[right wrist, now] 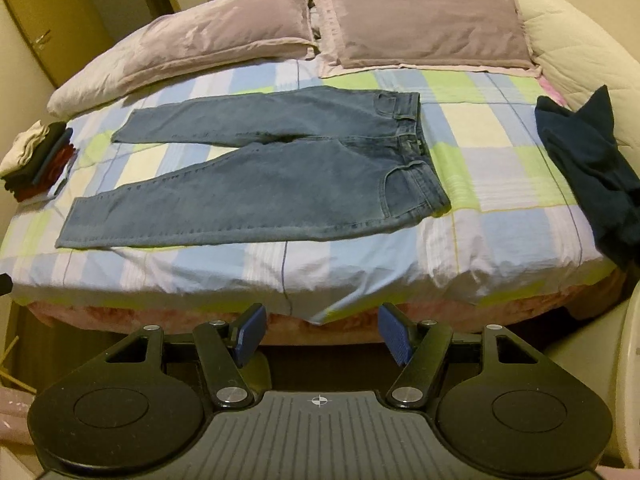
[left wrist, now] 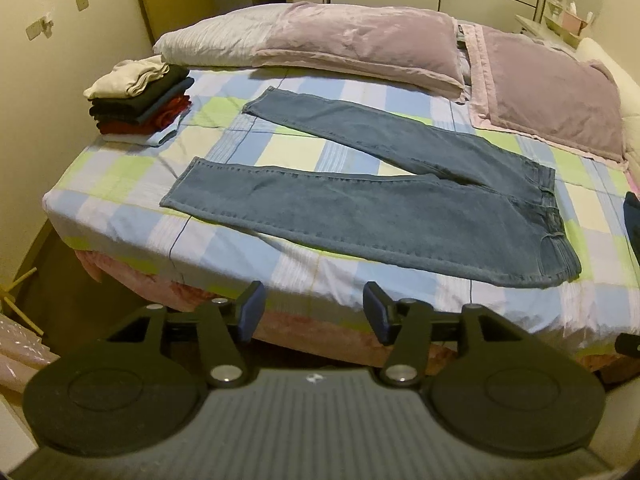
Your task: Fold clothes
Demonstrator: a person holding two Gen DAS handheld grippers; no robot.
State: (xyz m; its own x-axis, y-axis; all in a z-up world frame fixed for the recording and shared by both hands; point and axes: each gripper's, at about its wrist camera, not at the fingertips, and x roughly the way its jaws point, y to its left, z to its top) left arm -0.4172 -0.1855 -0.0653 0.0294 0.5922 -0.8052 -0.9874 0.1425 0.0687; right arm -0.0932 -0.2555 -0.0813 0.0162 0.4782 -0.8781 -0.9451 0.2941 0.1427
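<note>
Left wrist view looks across the checked bedsheet (left wrist: 132,216) from the foot corner; the left gripper (left wrist: 312,310) hangs short of the mattress edge, its blue pads spread apart with nothing between them; the jeans (left wrist: 400,208) lie flat in the middle of the bed, legs splayed toward a stack of folded clothes (left wrist: 140,100) at the far left corner; two mauve pillows (left wrist: 360,40) line the head; a dark scrap at the right edge is perhaps another garment.

Right wrist view sees what that one barely catches: a dark navy garment (right wrist: 588,164) crumpled well right of the jeans (right wrist: 280,176); the right gripper (right wrist: 322,328) is likewise spread and empty, short of the bed.
</note>
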